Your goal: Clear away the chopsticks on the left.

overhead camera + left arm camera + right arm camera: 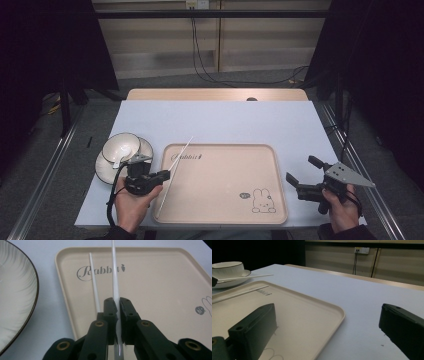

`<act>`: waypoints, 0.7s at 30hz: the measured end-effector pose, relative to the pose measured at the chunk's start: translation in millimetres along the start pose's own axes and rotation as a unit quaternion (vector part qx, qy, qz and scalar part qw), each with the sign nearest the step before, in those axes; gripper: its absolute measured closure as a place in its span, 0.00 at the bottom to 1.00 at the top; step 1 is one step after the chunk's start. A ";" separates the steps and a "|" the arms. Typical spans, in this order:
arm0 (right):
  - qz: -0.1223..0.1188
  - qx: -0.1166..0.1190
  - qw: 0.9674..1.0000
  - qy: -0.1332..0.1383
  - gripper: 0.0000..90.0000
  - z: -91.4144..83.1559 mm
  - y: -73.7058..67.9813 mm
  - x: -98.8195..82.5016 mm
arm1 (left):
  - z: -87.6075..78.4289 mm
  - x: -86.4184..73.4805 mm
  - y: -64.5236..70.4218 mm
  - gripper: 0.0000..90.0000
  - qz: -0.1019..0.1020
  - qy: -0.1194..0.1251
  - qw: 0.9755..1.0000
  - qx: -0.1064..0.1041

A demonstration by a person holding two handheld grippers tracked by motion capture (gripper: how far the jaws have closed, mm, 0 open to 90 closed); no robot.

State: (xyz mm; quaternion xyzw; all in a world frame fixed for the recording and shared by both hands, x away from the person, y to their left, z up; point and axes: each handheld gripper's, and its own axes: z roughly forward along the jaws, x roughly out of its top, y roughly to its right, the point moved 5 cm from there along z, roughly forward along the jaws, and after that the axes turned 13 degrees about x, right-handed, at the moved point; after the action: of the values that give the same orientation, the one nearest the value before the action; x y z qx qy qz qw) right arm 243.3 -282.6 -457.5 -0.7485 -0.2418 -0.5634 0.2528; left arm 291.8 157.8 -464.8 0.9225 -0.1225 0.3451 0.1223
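On the pale blue surface (pixel 215 120) lies a beige rectangular plastic tray (pixel 220 182) printed with a rabbit. At the tray's left edge, the left tongs (pixel 162 175) are clenched on one long white chopstick (pixel 114 277); a second white chopstick (pixel 94 285) lies inside the tray just beside it. Left of the tray sit a white bowl (pixel 121 147) and plate (pixel 104 169). Right of the tray, the right tongs (pixel 300 174) gape wide, holding nothing.

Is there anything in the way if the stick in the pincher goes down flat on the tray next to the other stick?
Nothing visible. The left gripper is shut on one chopstick above the tray; beside the other chopstick the tray is bare.
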 end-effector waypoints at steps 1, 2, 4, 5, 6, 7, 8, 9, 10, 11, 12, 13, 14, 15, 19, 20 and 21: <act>0.000 0.000 1.000 0.000 0.01 -0.2 -0.1 0.0 | 0.7 -1.2 0.2 0.94 -0.003 -0.002 1.000 0.003; -0.002 0.001 1.000 0.000 0.01 -0.5 -0.1 -0.1 | 3.1 -5.4 0.6 0.94 -0.013 -0.010 1.000 0.004; 0.001 0.002 1.000 0.001 0.01 0.1 -0.3 -0.2 | 5.0 -8.6 1.4 0.94 -0.020 -0.018 1.000 0.009; 0.001 0.002 1.000 0.001 0.01 0.1 -0.3 -0.2 | 5.0 -8.6 1.4 0.94 -0.020 -0.018 1.000 0.009; 0.000 -0.001 1.000 0.000 0.01 0.3 -0.5 -0.1 | 7.6 -10.6 0.6 0.94 -0.017 -0.026 0.999 0.018; 0.000 -0.001 1.000 0.000 0.01 0.3 -0.5 -0.1 | 7.6 -10.6 0.6 0.94 -0.017 -0.026 0.999 0.018; -0.001 0.000 1.000 0.000 0.01 0.4 -0.7 -0.1 | 8.9 -11.7 0.9 0.94 -0.018 -0.027 0.999 0.021; -0.001 0.000 1.000 0.000 0.01 0.4 -0.7 -0.1 | 10.1 -12.7 1.8 0.94 -0.015 -0.030 0.999 0.017; -0.002 0.000 1.000 0.000 0.01 0.5 -0.6 -0.2 | 11.2 -13.3 3.4 0.94 -0.012 -0.033 0.999 0.015; 0.000 0.002 1.000 -0.002 0.01 0.4 -0.7 -0.3 | 12.0 -13.3 4.4 0.94 -0.009 -0.033 0.999 0.017; 0.000 0.002 1.000 -0.002 0.01 0.5 -0.7 -0.4 | 13.7 -13.6 6.5 0.94 -0.009 -0.034 0.999 0.020; 0.000 0.003 1.000 -0.003 0.01 0.6 -0.9 -0.5 | 13.6 -14.1 6.0 0.94 -0.002 -0.040 0.999 0.023; 0.000 0.003 1.000 -0.003 0.01 0.5 -1.1 -0.5 | 14.2 -14.9 7.1 0.94 -0.002 -0.041 0.999 0.025; 0.000 0.003 1.000 -0.003 0.01 0.4 -1.1 -0.5 | 14.0 -15.6 7.3 0.94 -0.003 -0.040 0.999 0.025; -0.001 0.003 1.000 -0.003 0.01 0.4 -0.8 -0.6 | 12.9 -18.3 8.2 0.94 -0.004 -0.045 0.999 0.029; -0.001 0.003 1.000 -0.003 0.01 0.4 -0.9 -0.6 | 13.2 -19.0 8.6 0.94 0.000 -0.048 0.998 0.033; -0.001 0.004 1.000 -0.003 0.01 0.6 -1.0 -0.5 | 13.4 -19.4 9.1 0.94 -0.004 -0.045 0.998 0.034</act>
State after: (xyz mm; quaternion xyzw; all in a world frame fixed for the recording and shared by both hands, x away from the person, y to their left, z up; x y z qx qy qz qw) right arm 242.9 -281.5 -458.1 -0.7489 -0.2451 -0.5606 0.2546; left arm 282.9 147.8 -486.2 0.9411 -0.1126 0.3069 0.0868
